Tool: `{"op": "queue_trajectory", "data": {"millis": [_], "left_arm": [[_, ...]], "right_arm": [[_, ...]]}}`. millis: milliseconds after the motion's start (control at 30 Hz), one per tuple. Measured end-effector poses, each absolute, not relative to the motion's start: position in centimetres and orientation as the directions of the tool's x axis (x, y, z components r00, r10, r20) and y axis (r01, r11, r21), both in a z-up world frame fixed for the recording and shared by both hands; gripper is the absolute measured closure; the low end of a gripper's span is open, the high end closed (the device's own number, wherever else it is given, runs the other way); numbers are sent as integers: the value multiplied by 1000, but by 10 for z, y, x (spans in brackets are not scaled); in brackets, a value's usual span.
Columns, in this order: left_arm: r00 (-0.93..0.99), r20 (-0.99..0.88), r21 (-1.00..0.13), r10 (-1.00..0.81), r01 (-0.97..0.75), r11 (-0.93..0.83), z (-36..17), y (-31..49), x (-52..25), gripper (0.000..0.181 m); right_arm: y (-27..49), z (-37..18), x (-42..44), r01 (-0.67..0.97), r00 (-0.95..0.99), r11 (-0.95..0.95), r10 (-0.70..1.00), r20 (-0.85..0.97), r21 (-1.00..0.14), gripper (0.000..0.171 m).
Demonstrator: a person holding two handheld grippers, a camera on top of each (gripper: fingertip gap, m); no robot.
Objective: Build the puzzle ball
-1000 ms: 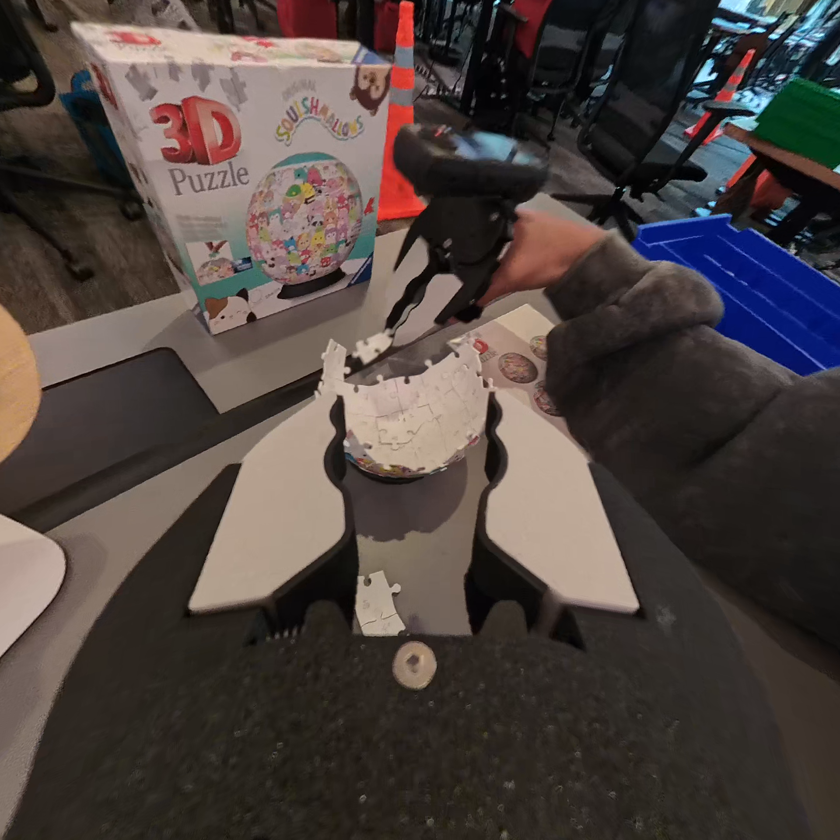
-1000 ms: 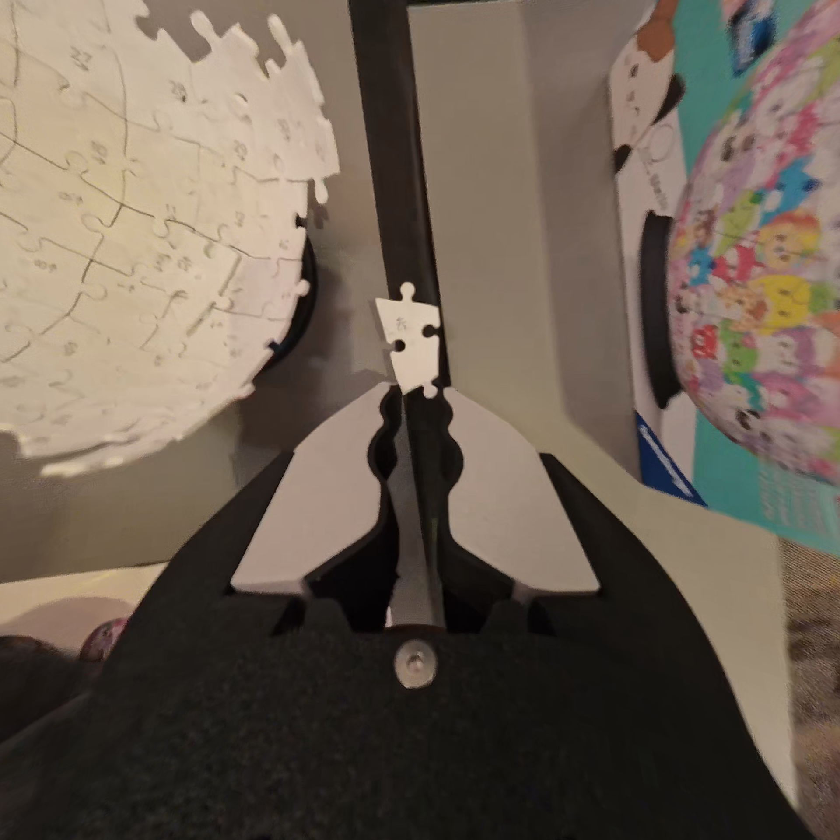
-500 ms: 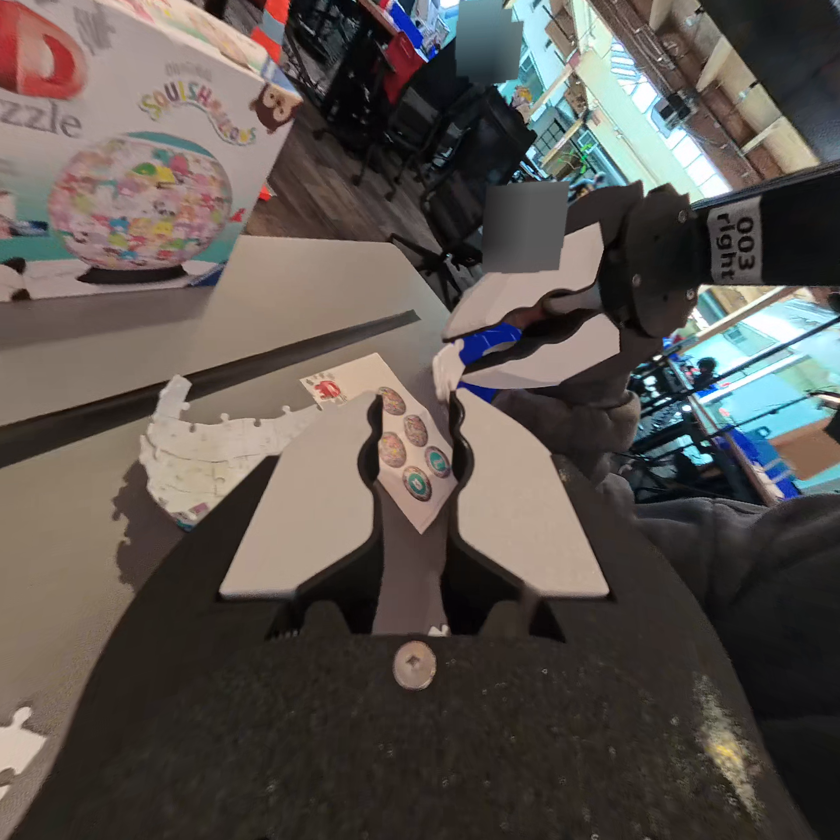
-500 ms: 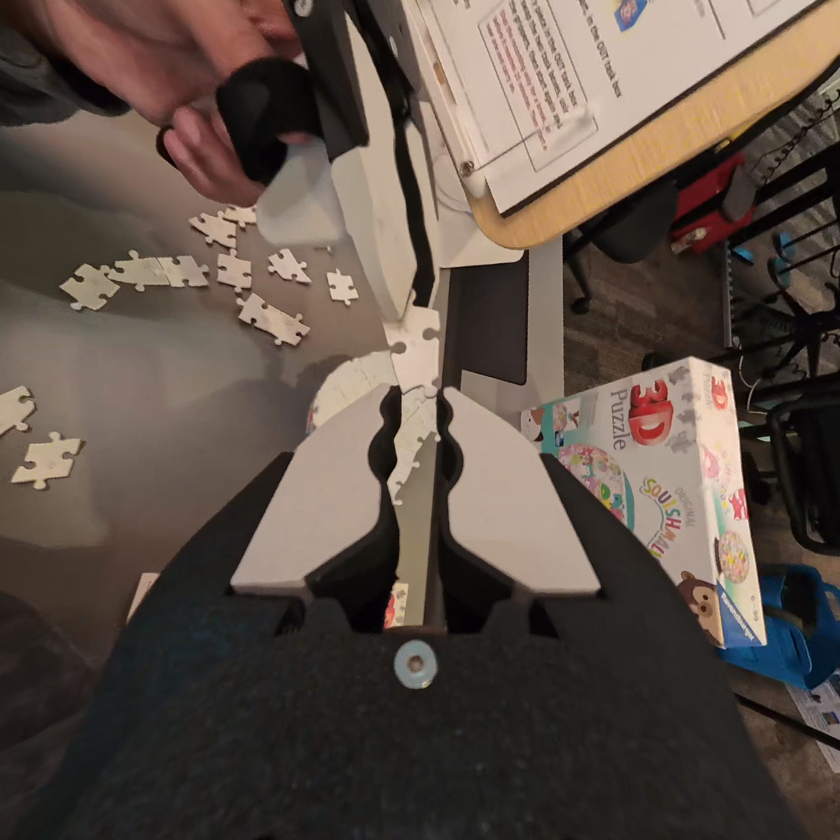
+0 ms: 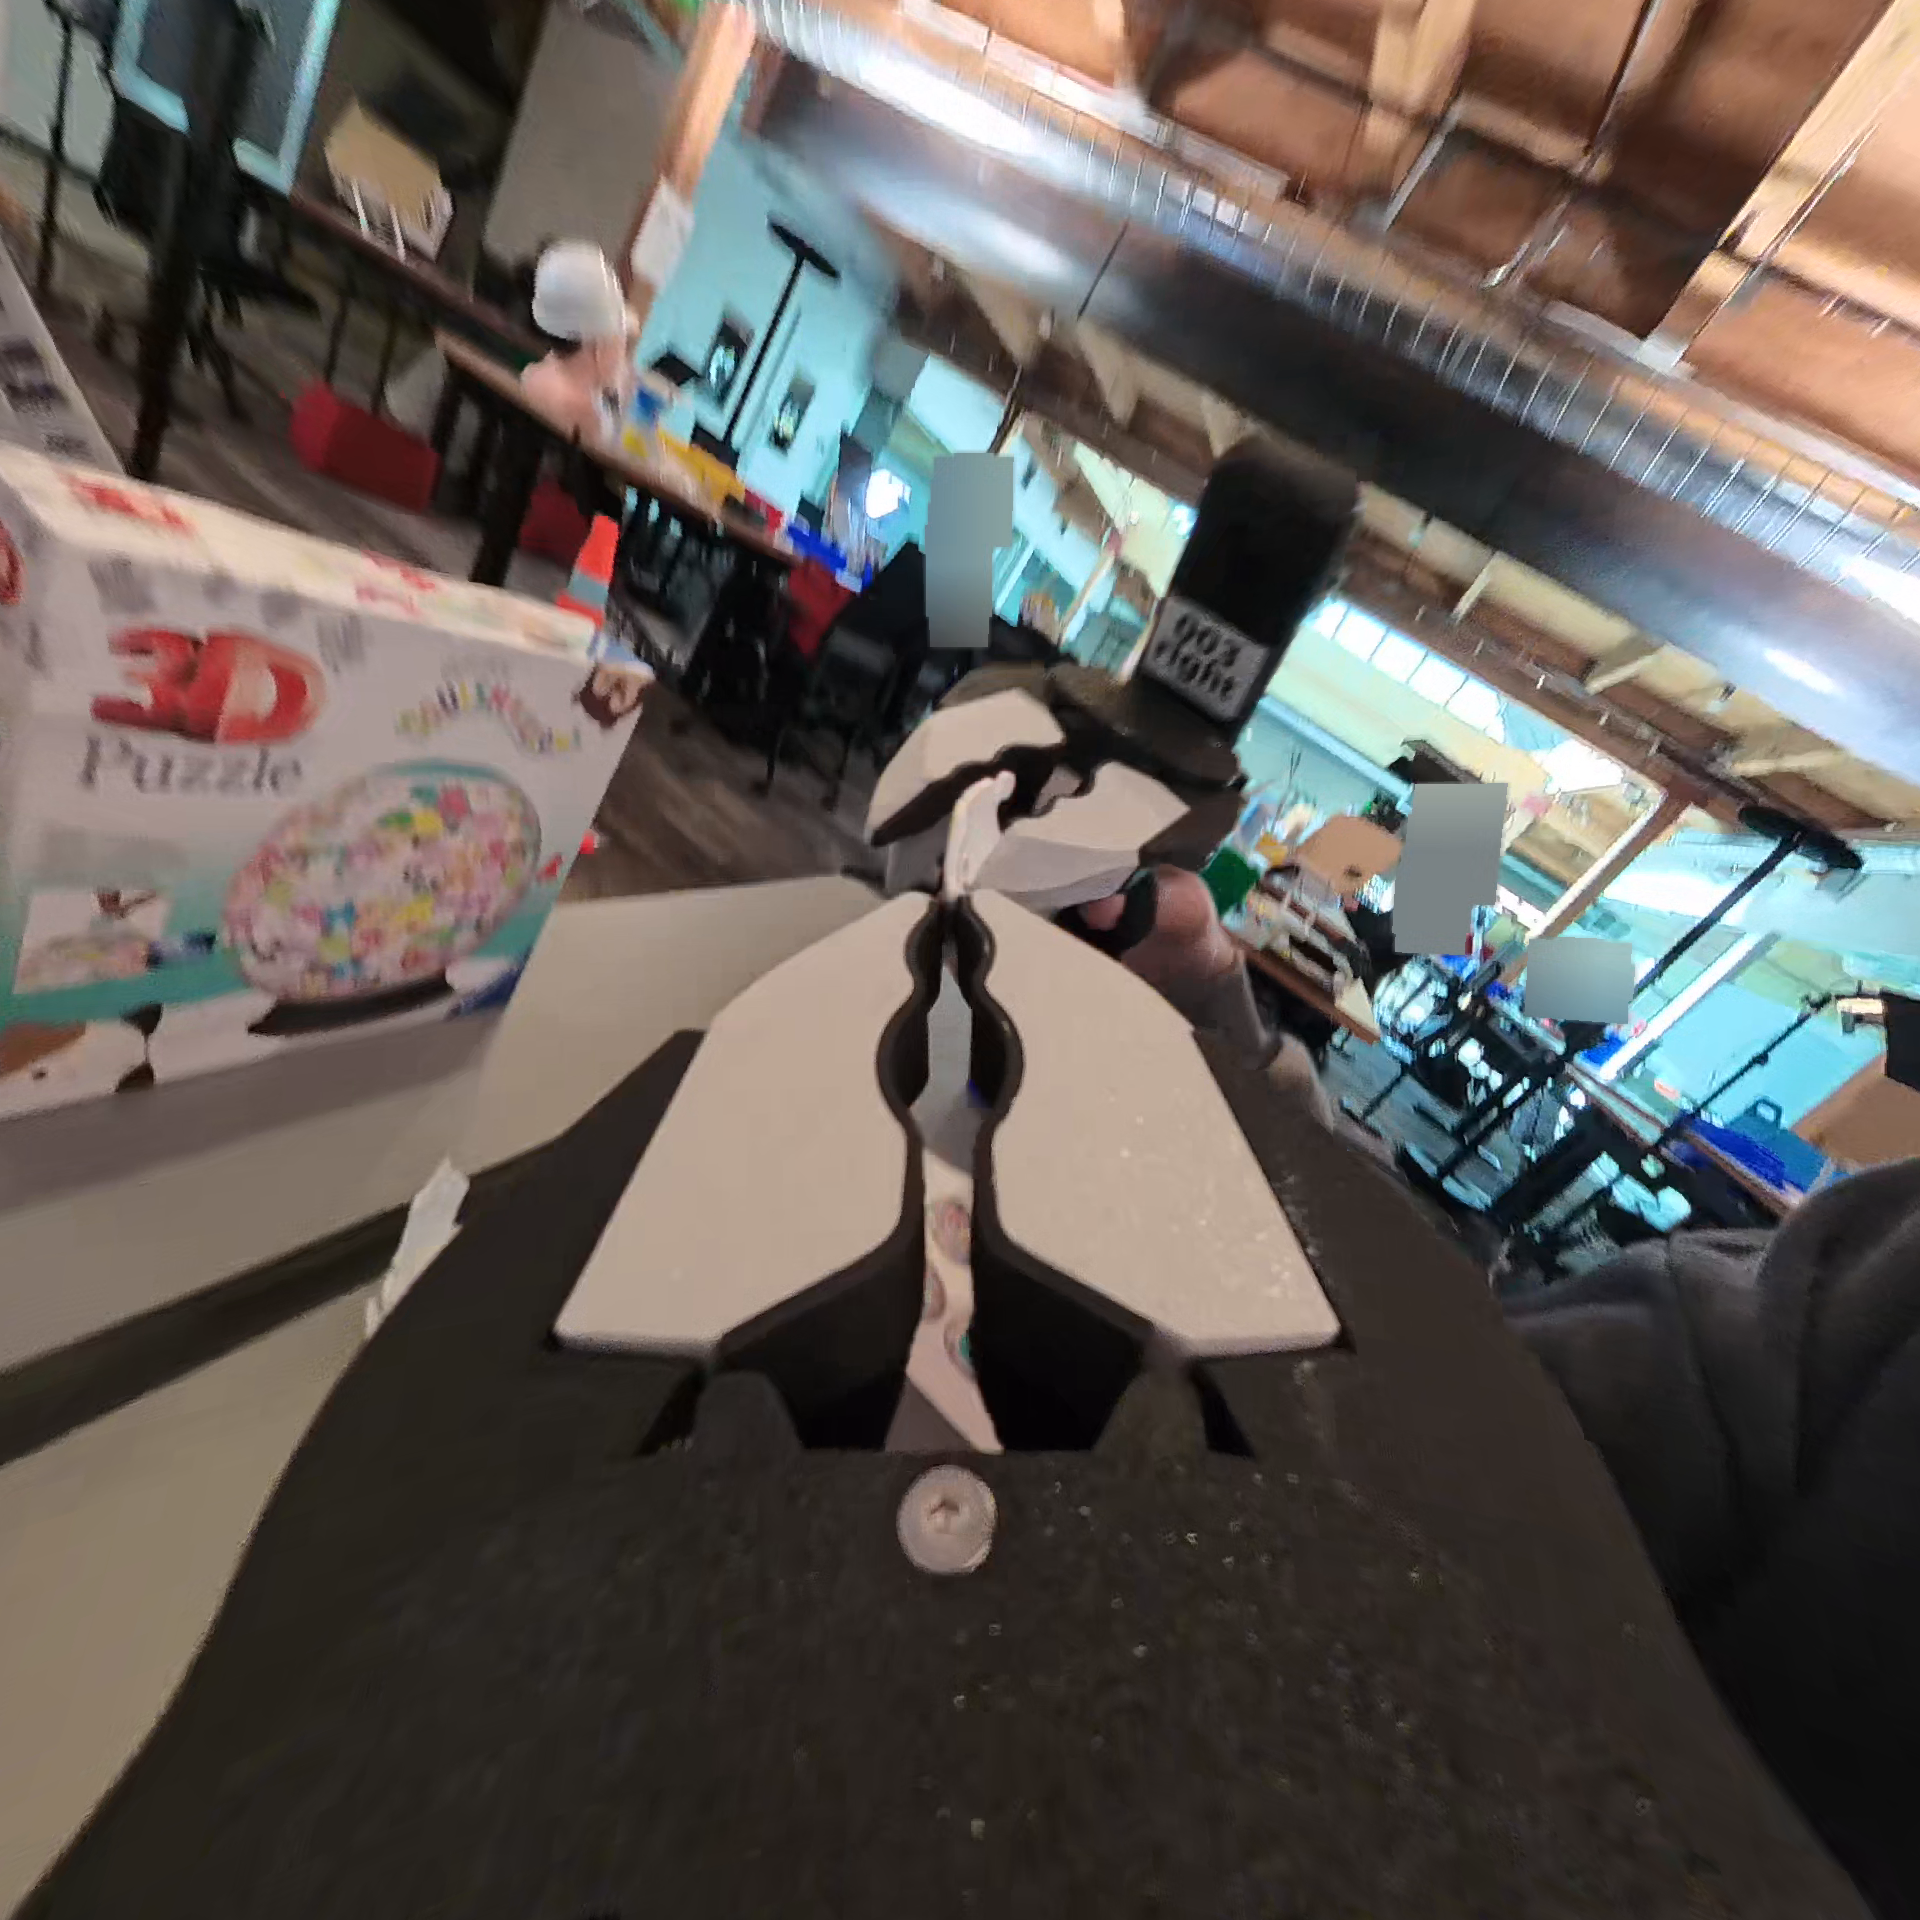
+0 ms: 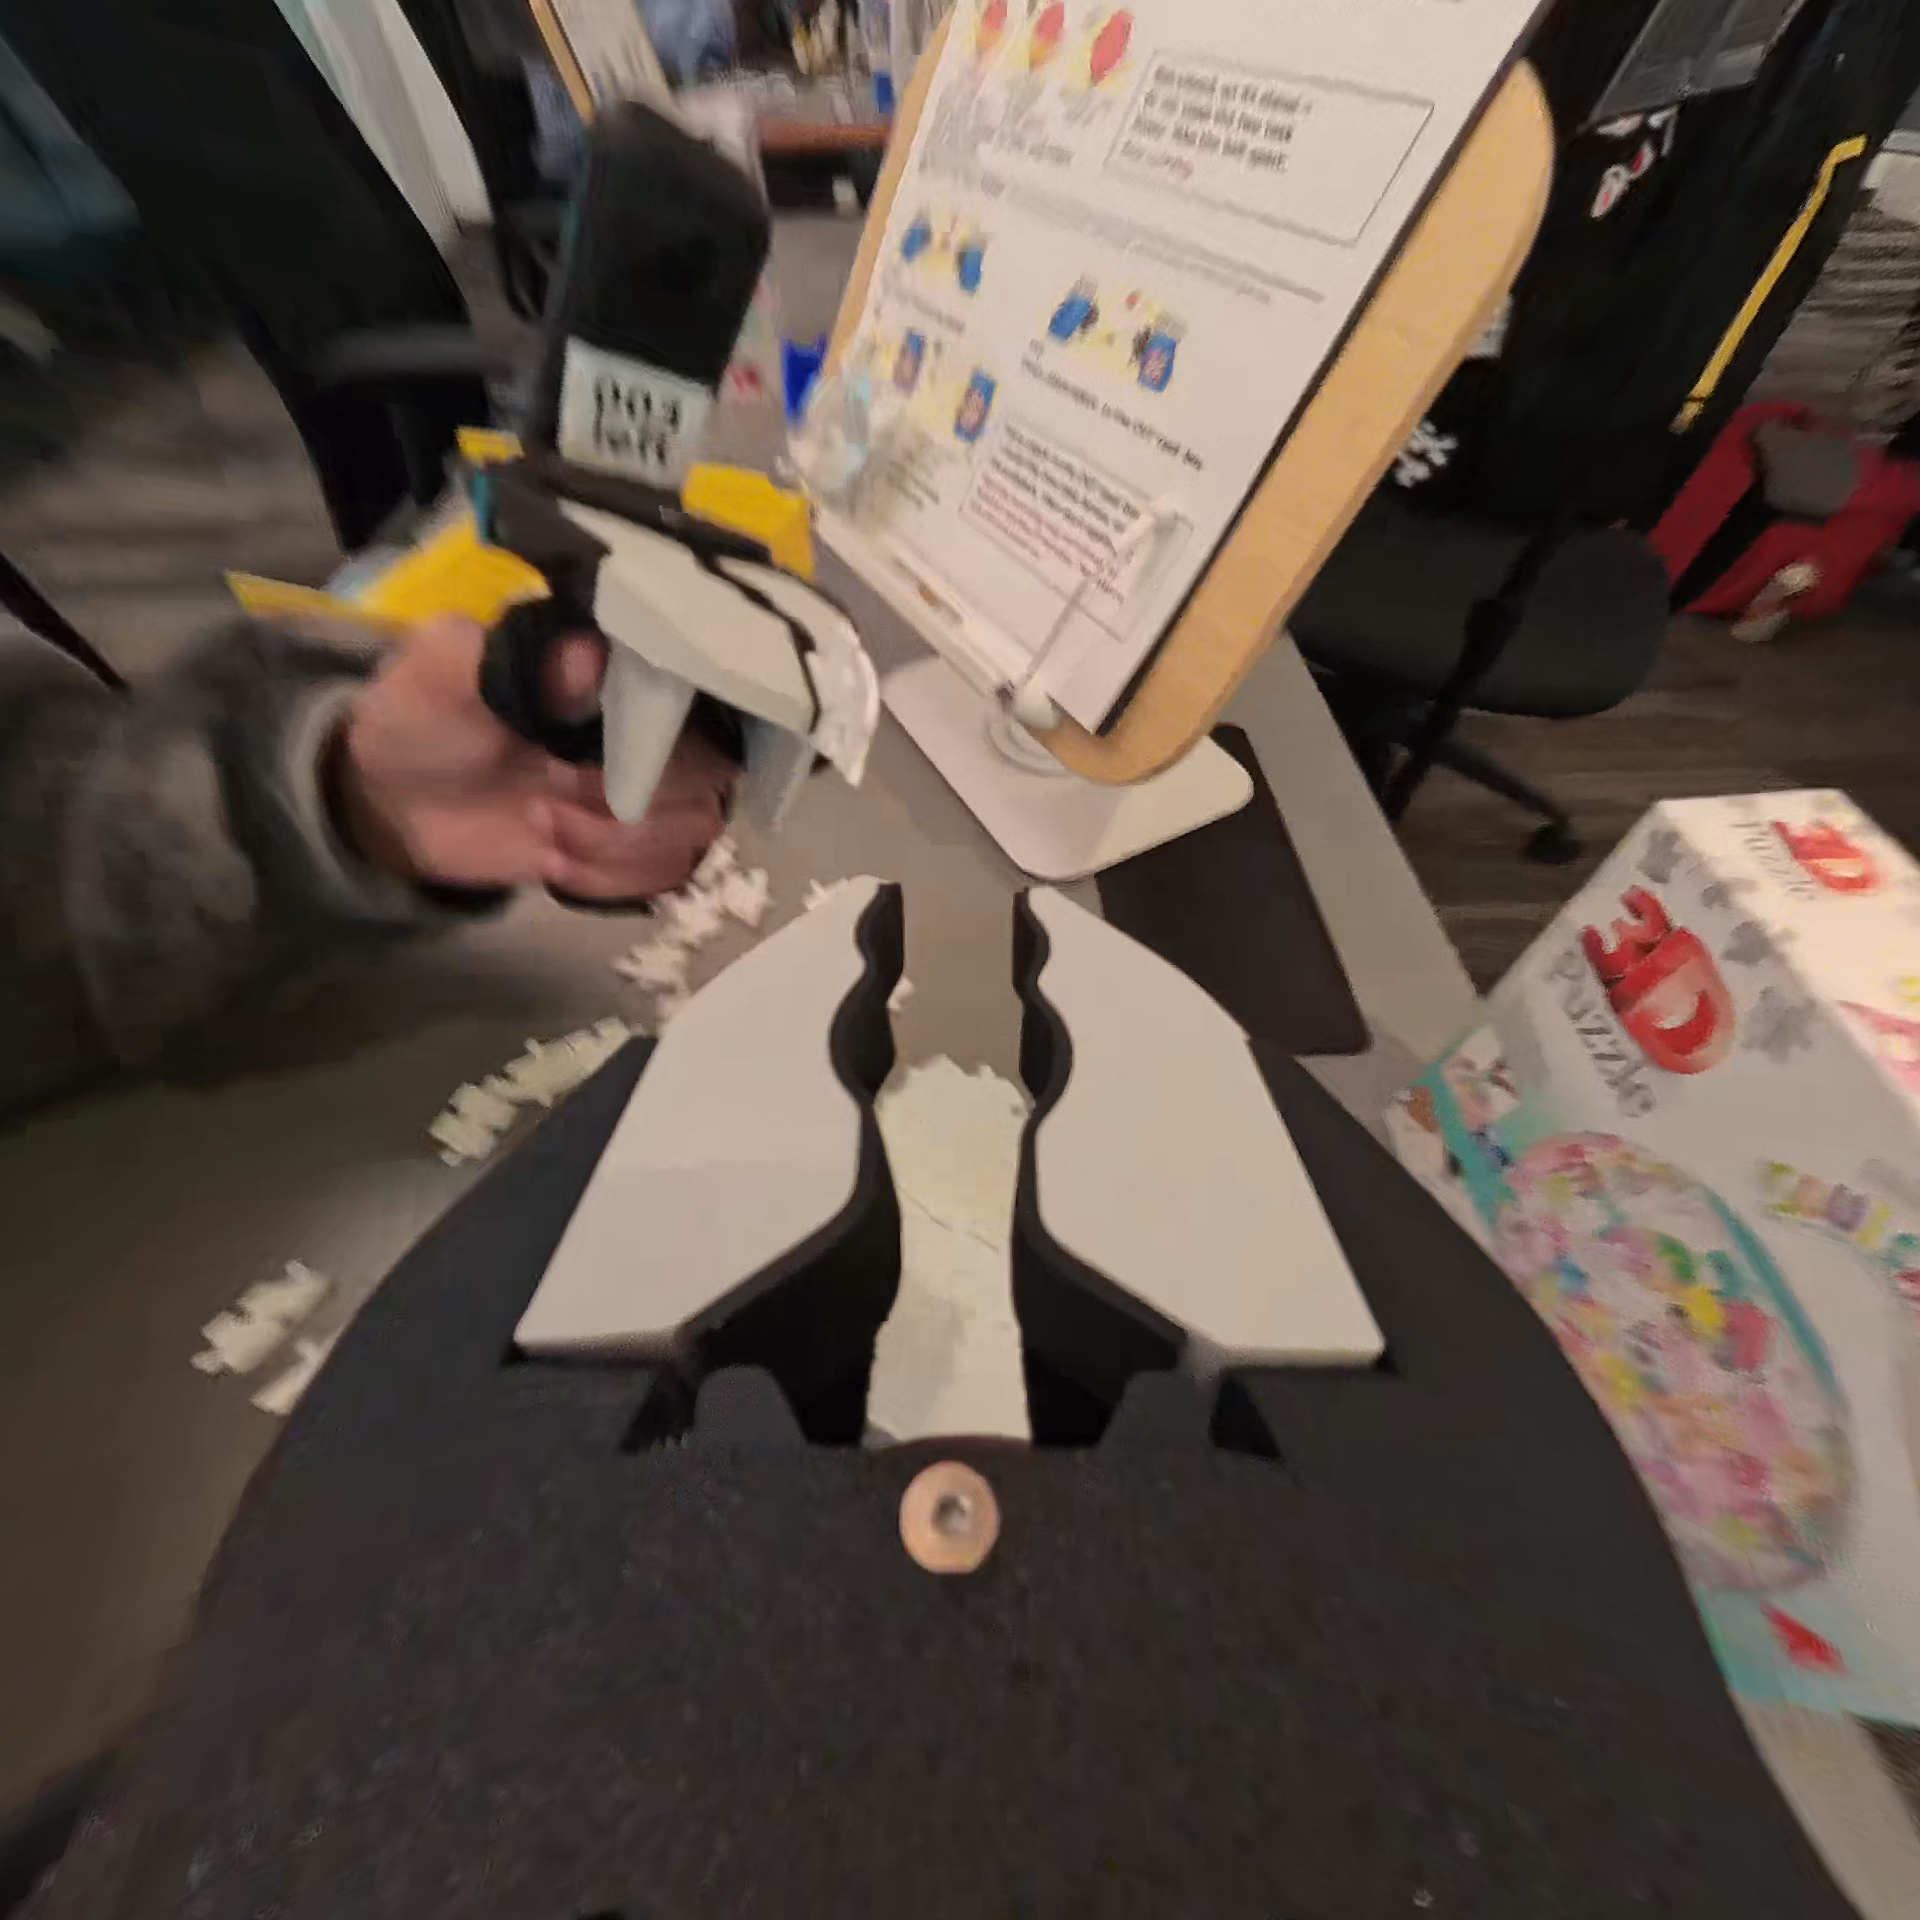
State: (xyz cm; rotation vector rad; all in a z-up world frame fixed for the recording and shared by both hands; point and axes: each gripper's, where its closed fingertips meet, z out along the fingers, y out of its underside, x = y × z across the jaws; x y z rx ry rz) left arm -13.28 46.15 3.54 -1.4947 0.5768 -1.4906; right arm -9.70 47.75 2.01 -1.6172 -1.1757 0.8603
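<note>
Left claw (image 5: 951,909) is pinched nearly closed on one edge of the white puzzle piece (image 5: 974,836). The piece looks light, thin and easily dropped, so grip its flat faces. Right claw (image 6: 956,899) gapes empty above the half-built ball (image 6: 951,1143).

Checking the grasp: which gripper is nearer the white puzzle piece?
Left gripper: its jaws pinch the puzzle piece at their tips. Right gripper is open, just beyond it.
</note>
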Motion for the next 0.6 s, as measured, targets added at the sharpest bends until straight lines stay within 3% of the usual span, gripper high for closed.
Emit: {"op": "queue_trajectory", "data": {"millis": [200, 333, 433, 600], "left_arm": [[145, 510, -815, -848, 395, -423, 44, 465, -136, 180], [146, 520, -814, -842, 384, -436, 38, 466, -132, 180], [146, 517, -817, -844, 379, -435, 36, 465, -128, 180], [201, 512, -844, -835, 302, -444, 19, 471, -120, 179]], "right_arm": [[479, 46, -114, 126, 294, -139, 951, -97, -982, 148], [470, 53, -120, 105, 237, -135, 966, -107, -985, 159], [474, 52, -119, 106, 260, -140, 960, -109, -984, 168], [479, 37, -110, 218, 283, -147, 956, -82, -965, 169]]}}
